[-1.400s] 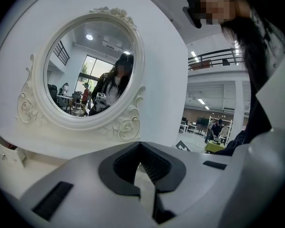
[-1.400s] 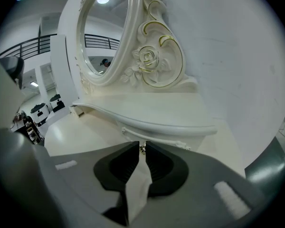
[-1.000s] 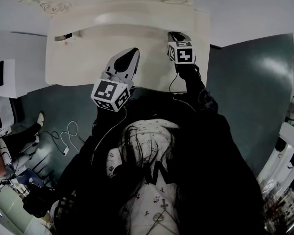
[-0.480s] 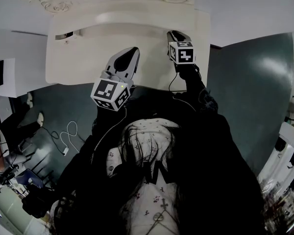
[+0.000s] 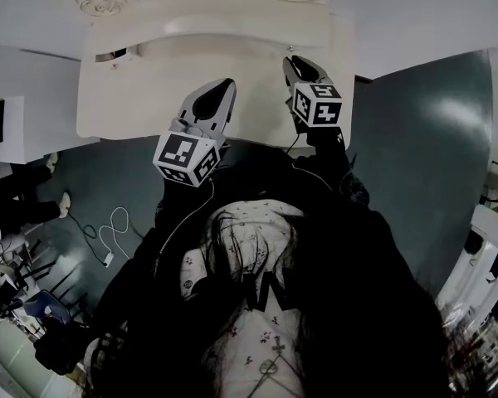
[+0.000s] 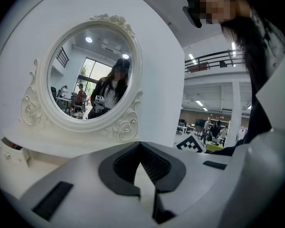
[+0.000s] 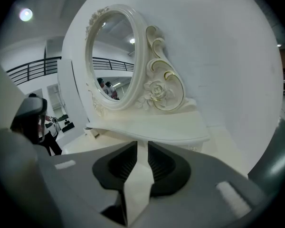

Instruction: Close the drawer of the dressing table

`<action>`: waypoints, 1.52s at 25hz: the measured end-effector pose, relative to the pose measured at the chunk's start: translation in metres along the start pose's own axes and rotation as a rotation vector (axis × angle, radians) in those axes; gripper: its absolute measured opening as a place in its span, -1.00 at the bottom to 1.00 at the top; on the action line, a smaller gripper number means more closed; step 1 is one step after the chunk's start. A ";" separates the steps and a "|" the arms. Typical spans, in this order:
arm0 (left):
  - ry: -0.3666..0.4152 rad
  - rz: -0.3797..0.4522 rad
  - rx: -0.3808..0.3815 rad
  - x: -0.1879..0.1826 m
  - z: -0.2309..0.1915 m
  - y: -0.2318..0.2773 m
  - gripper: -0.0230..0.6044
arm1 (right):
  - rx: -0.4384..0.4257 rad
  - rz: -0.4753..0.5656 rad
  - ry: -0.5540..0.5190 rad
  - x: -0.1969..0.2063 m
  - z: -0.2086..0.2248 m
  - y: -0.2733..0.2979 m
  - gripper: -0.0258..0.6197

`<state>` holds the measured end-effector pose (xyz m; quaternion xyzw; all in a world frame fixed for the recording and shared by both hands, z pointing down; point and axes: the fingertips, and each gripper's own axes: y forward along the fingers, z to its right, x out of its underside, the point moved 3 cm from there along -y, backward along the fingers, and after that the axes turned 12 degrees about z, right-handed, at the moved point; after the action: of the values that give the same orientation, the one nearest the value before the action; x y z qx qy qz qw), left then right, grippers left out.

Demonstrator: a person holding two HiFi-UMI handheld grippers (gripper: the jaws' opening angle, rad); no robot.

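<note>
A grey-green floor [image 5: 415, 139] runs round the white dressing table [image 5: 149, 98], with loose white cables [image 5: 116, 226] lying on it at the far left. In the gripper views the room behind is an open hall with ceiling lights and a railed balcony [image 6: 206, 58].

The tabletop is pale and bare where it shows. At its back stands an oval mirror [image 6: 90, 75] in a carved rose frame, reflecting a person in dark clothes.

The drawer [image 5: 114, 56] is a small one at the left end of the dressing table, below the mirror. It stands a little way out of its slot, with a dark gap beside it. Its inside cannot be seen.

The left tongs [image 5: 222, 88] hover over the front middle of the tabletop, well to the right of the drawer. Their tips are pressed together and nothing is between them.

The right tongs [image 5: 292, 60] hang over the right part of the tabletop, further from the drawer. A narrow gap shows between their pads [image 7: 157, 161] and nothing is in it.
</note>
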<state>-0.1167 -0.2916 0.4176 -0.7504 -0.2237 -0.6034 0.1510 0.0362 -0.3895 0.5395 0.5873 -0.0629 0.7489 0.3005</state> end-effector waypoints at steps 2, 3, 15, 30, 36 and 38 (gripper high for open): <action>0.002 0.009 0.003 -0.001 0.002 -0.007 -0.93 | -0.014 0.035 0.009 -0.009 -0.009 -0.012 -0.68; 0.003 0.013 0.005 -0.002 0.002 -0.010 -0.93 | -0.021 0.050 0.013 -0.013 -0.014 -0.018 -0.68; 0.000 0.041 0.044 -0.003 0.007 -0.075 -0.93 | -0.070 0.180 0.010 -0.037 -0.097 -0.095 -0.68; -0.041 0.011 0.160 0.026 0.060 -0.179 -0.93 | -0.026 0.216 -0.027 -0.007 -0.197 -0.220 -0.80; -0.029 0.024 0.179 0.026 0.083 -0.196 -0.93 | -0.031 0.229 -0.045 -0.002 -0.209 -0.250 -0.81; -0.020 0.033 0.177 0.023 0.089 -0.199 -0.93 | -0.040 0.236 -0.046 -0.002 -0.211 -0.258 -0.81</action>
<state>-0.1413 -0.0733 0.4114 -0.7436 -0.2653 -0.5713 0.2242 -0.0059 -0.0865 0.4070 0.5869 -0.1535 0.7638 0.2205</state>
